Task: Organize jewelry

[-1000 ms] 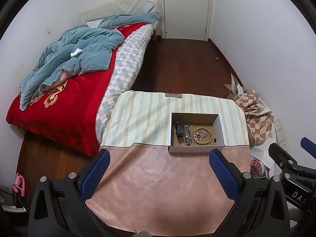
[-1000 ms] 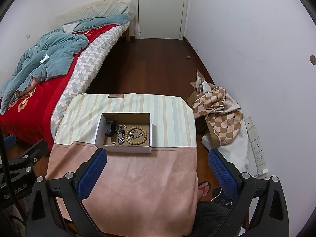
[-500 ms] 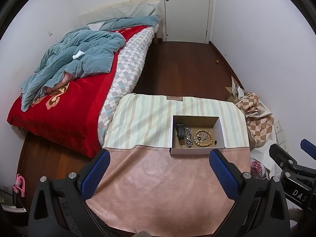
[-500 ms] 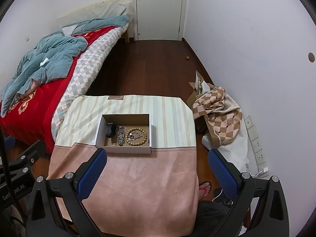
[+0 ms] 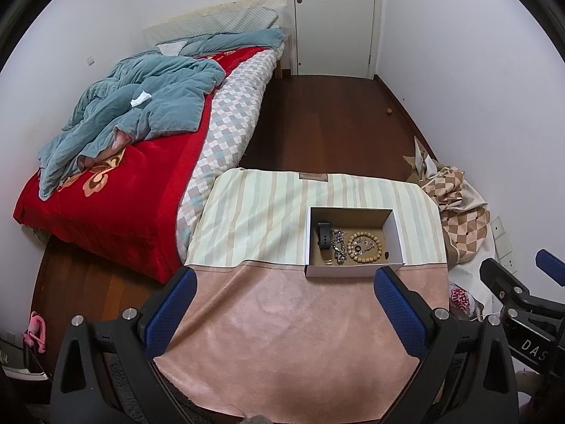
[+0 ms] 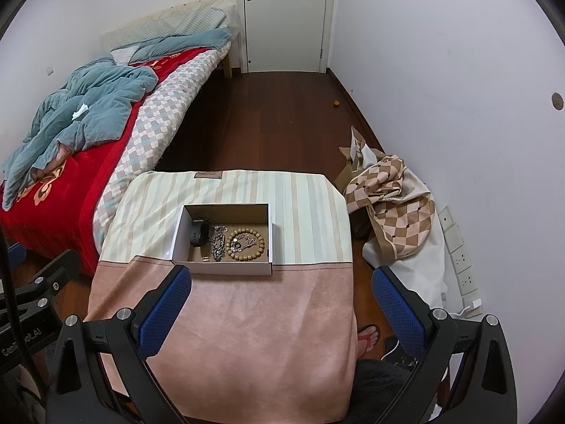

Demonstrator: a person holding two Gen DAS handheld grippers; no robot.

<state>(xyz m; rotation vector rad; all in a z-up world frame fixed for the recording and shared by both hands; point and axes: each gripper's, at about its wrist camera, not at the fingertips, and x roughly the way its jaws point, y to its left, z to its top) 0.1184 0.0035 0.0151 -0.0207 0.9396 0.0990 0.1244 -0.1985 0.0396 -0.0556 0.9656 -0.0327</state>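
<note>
Jewelry box (image 5: 353,271) beyond left claw (image 5: 284,312)

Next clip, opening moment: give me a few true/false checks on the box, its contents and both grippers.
1. The left gripper holds the bead bracelet. False: it is open and empty; the bracelet lies in the box.
2. The black watch lies left of the silver chain. True.
3. The box has its lid on. False: it is open-topped.
4. The right gripper is open, short of the box. True.
5. The box sits on the floor. False: it rests on the cloth-covered table.
</note>
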